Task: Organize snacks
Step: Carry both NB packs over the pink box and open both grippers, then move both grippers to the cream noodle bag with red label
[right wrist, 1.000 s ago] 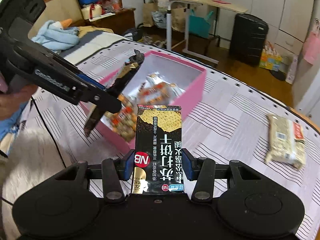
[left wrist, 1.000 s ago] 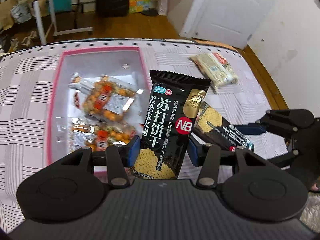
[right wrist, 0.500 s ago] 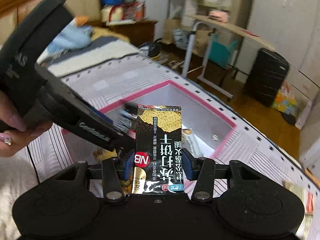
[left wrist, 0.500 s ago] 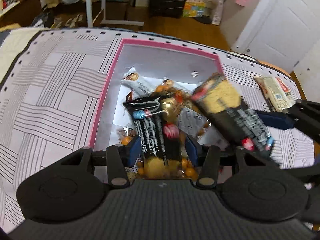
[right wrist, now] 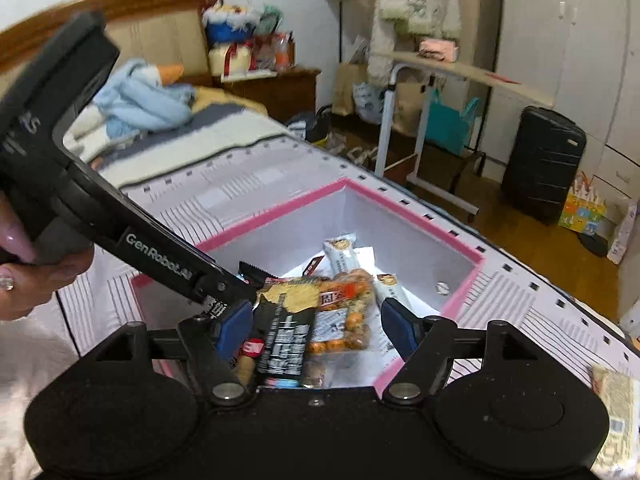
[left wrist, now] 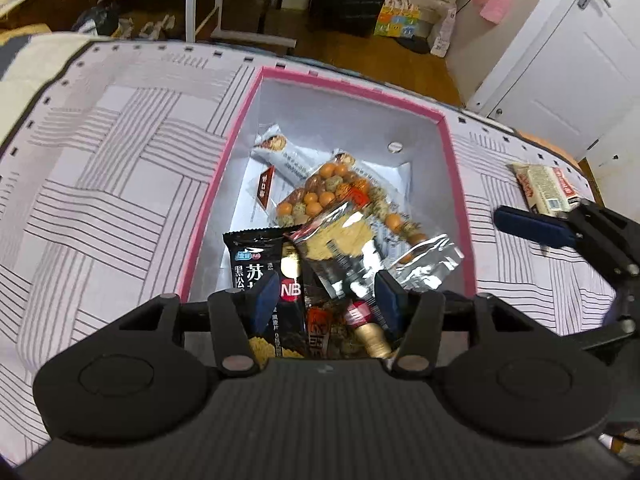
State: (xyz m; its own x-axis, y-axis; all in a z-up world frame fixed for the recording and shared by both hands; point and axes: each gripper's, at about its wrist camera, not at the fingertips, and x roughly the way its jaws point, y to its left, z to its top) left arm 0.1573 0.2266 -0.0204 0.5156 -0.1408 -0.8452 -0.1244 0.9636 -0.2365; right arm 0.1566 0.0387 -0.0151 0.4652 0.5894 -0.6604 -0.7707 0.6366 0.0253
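Cracker packs (left wrist: 264,280) lengthwise in pink box (left wrist: 452,168); left claw (left wrist: 326,300), right claw (right wrist: 316,328) both spread, empty

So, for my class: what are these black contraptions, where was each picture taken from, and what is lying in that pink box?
No robot here: a person holds two hand-held, two-finger grippers, each carrying a camera that looks along its fingers. One picture comes from the left gripper, the other from the right gripper. Both hang open over the pink-rimmed box on the striped cloth, holding nothing. Inside lie two black cracker packets, a clear bag of orange balls and white wrapped bars. One pale noodle-like pack lies outside on the cloth.
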